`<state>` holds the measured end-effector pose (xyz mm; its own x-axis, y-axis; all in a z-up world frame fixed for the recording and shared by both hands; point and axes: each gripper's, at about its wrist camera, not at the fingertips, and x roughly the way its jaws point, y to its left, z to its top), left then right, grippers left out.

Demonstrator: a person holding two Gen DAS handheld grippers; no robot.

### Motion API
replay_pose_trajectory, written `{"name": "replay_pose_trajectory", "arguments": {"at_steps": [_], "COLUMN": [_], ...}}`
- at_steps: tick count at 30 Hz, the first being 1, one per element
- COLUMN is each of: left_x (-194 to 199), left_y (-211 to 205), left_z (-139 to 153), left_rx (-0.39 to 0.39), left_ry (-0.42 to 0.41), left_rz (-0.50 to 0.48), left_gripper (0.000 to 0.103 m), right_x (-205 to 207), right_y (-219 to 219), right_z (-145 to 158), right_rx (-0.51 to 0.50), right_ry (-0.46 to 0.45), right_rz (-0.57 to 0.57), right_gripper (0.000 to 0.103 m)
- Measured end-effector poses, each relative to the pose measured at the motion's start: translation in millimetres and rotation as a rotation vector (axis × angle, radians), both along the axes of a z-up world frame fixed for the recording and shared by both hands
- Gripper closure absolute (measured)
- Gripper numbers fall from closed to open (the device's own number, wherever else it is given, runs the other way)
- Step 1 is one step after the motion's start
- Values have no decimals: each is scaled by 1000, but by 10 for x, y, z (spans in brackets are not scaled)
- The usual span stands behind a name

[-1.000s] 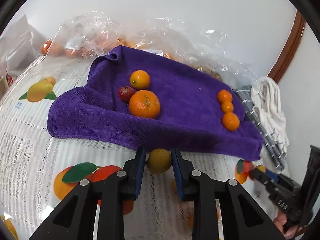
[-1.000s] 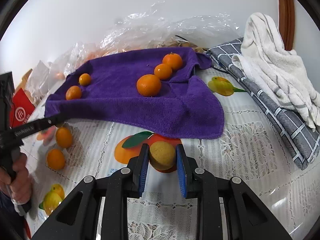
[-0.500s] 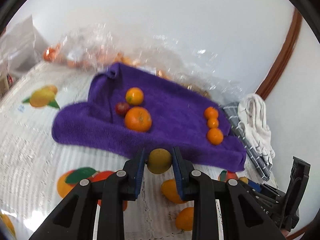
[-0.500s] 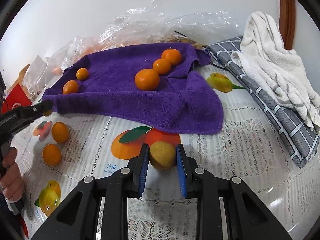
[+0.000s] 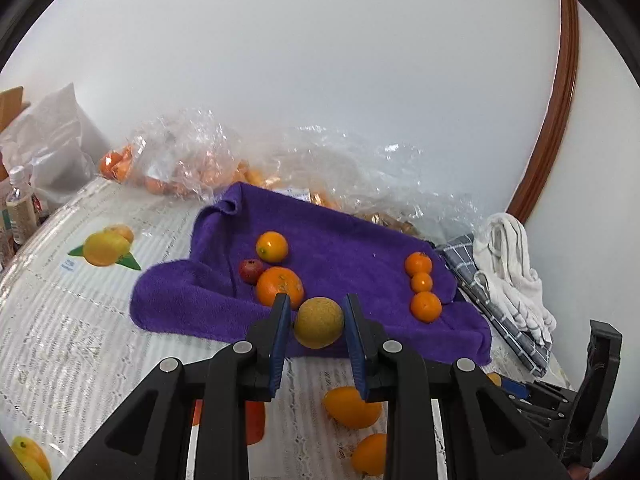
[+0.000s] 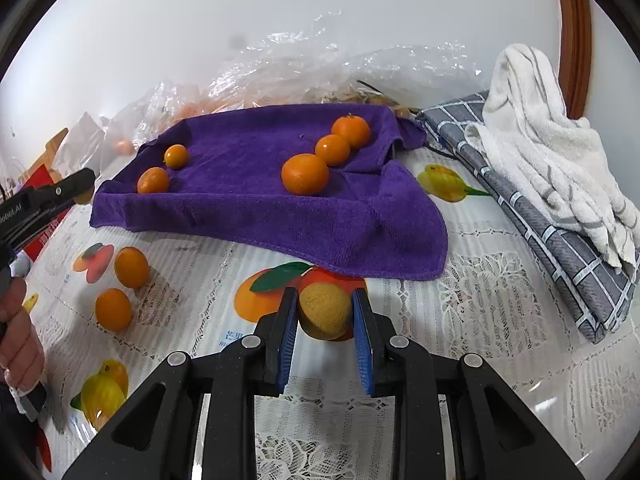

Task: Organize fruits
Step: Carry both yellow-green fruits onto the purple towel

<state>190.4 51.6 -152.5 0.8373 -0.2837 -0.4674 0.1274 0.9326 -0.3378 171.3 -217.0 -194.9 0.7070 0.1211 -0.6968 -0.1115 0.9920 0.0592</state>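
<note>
Left tongs (image 5: 316, 322) are closed on a yellow-brown fruit (image 5: 319, 322), held above the near edge of the purple towel (image 5: 340, 248), a big orange (image 5: 279, 286) at its 10 o'clock. Right tongs (image 6: 325, 312) grip another yellow-brown fruit (image 6: 325, 311) over the table (image 6: 480, 320), the towel's hem at 12 o'clock, two loose oranges (image 6: 132, 267) toward 9 o'clock

Little legible text. Left gripper (image 6: 48, 196), seen from the right wrist view: white lettering along its black side, partly cut off, reads roughly "obot.AI". Tablecloth (image 6: 500, 320): small blue printed characters beside the printed orange, near (image 6: 234, 336), too small to read. Small blue-and-white tag print on the tablecloth near the printed lemon (image 5: 106, 248): illegible. Bottle (image 5: 18, 208) label: unreadable.
</note>
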Motion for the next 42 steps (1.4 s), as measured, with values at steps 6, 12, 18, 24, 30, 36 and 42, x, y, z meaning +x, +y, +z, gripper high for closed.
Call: {"name": "replay_pose_trajectory", "arguments": {"at_steps": [6, 12, 18, 24, 30, 36, 42], "left_x": [-18, -17, -24, 2, 3, 27, 34], "left_y": [51, 79, 147, 262, 376, 455, 473], "left_z": [16, 24, 32, 21, 18, -12, -9], "left_rx": [-1, 5, 4, -19, -38, -40, -51], "left_ry": [-20, -24, -32, -19, -18, -8, -10], "left_rz": [36, 63, 93, 135, 161, 181, 174], "left_gripper": [77, 77, 77, 77, 77, 77, 77], "right_x": [-11, -38, -46, -55, -7, 187, 558], "right_y": [-55, -84, -106, -225, -251, -240, -165], "right_z": [7, 18, 37, 194, 443, 658, 706], "right_rx": [41, 66, 81, 145, 139, 102, 69], "right_ry": [-7, -18, -27, -50, -100, -133, -125], "right_rz": [7, 0, -2, -30, -42, -51, -41], "right_gripper": [76, 76, 76, 76, 76, 76, 76]}}
